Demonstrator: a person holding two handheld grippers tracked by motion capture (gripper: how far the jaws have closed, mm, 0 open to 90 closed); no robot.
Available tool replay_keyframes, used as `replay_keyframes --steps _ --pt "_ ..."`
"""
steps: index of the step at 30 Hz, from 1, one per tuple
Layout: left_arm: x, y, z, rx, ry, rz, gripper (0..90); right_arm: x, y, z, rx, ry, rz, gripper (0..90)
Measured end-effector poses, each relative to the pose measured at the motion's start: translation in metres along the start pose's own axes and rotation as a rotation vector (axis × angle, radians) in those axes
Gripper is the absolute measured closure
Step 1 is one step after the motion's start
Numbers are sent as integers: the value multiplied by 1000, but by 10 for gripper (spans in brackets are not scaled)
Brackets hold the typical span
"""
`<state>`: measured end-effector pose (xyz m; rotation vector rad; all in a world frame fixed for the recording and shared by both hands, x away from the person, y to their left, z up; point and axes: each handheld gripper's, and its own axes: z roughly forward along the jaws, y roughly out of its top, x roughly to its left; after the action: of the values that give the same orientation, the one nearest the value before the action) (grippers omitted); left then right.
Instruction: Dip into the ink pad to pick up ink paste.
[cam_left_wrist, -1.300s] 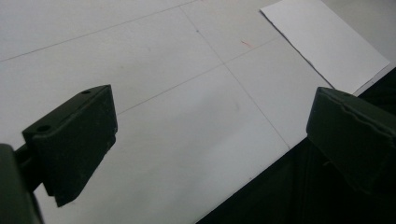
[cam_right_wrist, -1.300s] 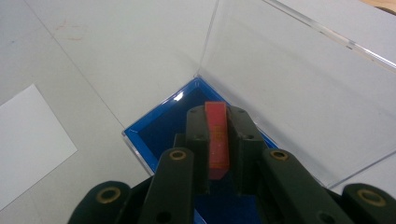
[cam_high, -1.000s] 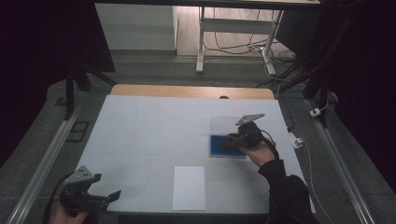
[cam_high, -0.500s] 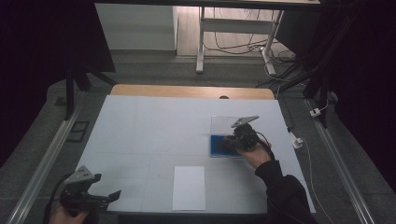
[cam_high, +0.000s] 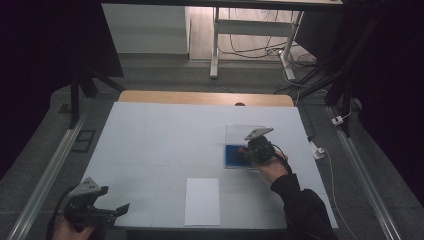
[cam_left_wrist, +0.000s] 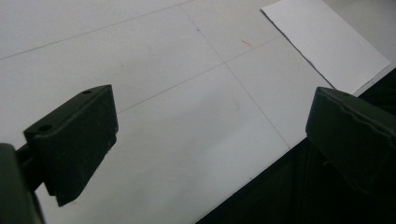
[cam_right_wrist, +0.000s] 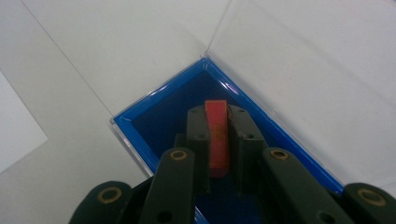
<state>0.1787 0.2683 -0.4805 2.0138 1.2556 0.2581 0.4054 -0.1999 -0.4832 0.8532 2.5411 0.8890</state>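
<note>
White table (cam_high: 165, 145) runs 6 to 12 in the high view. Blue case (cam_high: 231, 155) with its clear lid (cam_high: 241, 133) open toward 12 sits at the table's 3 o'clock side; white paper sheet (cam_high: 202, 201) at 6, long axis 6–12. Right gripper (cam_high: 248, 152) over the case, clamped on a red block (cam_right_wrist: 217, 135) held on edge; its long axis follows the jaws, pointing 12 in the right gripper view. Left gripper (cam_high: 116, 210) at 7, jaws wide, nothing between.
</note>
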Motion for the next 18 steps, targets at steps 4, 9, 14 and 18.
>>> replay_keyframes --steps 4,9,14,18 --pt "0 0 0 1 -1 -1 28 -1 0 1 1 3 14 811" --pt "0 0 0 1 0 -2 29 -10 -3 1 -17 39 71 812" --pt "0 0 0 2 -1 -2 29 3 1 1 5 -18 -6 810" --pt "0 0 0 2 -1 0 29 -8 -2 1 -16 30 68 810"
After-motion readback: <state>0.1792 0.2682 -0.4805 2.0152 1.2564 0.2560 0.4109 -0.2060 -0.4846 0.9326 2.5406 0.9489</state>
